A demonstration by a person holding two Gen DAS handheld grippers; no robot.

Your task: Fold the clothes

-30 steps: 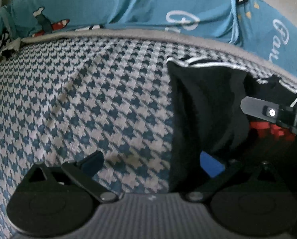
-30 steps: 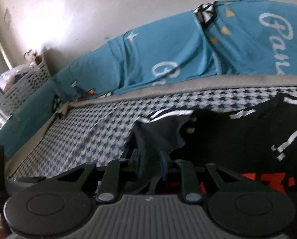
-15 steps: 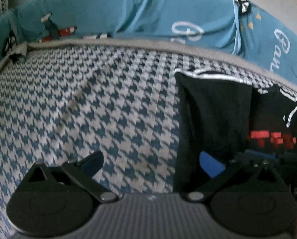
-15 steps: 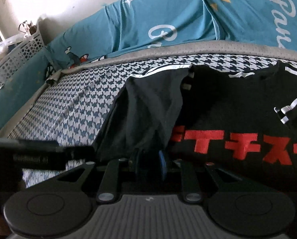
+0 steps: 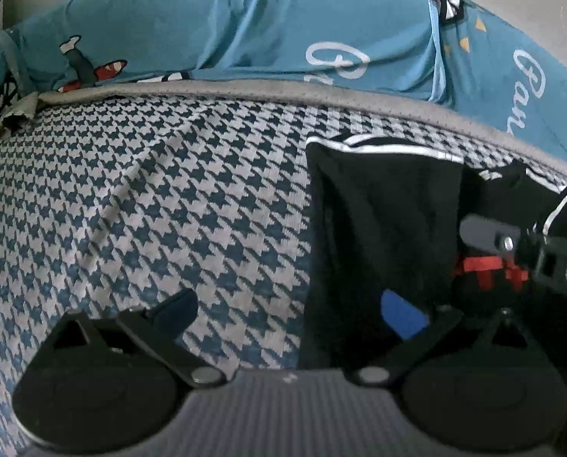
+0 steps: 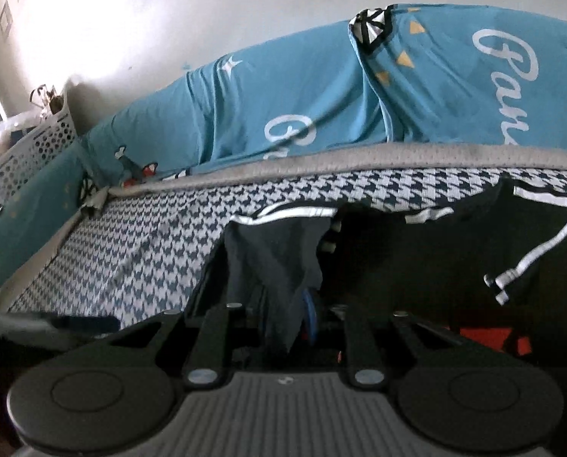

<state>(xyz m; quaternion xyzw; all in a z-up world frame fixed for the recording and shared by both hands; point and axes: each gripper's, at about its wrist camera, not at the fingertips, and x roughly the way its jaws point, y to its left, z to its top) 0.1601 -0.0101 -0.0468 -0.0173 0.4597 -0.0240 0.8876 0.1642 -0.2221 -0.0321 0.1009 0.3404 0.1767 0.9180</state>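
A black T-shirt [image 5: 378,221] with white sleeve stripes and a red print [image 5: 481,266] lies on the right half of the houndstooth bed cover. My left gripper [image 5: 287,304] is open wide just above the cover. Its blue right pad [image 5: 401,318] sits over the shirt's left edge, and its left finger [image 5: 176,308] is over bare cover. My right gripper [image 6: 287,320] is shut on a fold of the black T-shirt [image 6: 275,251] and holds that flap up off the bed. From the left wrist view, the right gripper [image 5: 489,234] shows at the right edge, over the shirt.
The houndstooth cover [image 5: 169,198] has a grey border [image 5: 245,89] at the back. Behind it stand teal printed cushions [image 5: 245,30] against a white wall [image 6: 131,19]. A white perforated basket [image 6: 28,160] stands at the far left corner.
Half a second ago the right gripper was lower over the red print. It has come back up with the fold still pinched. The left gripper has stayed open in place.
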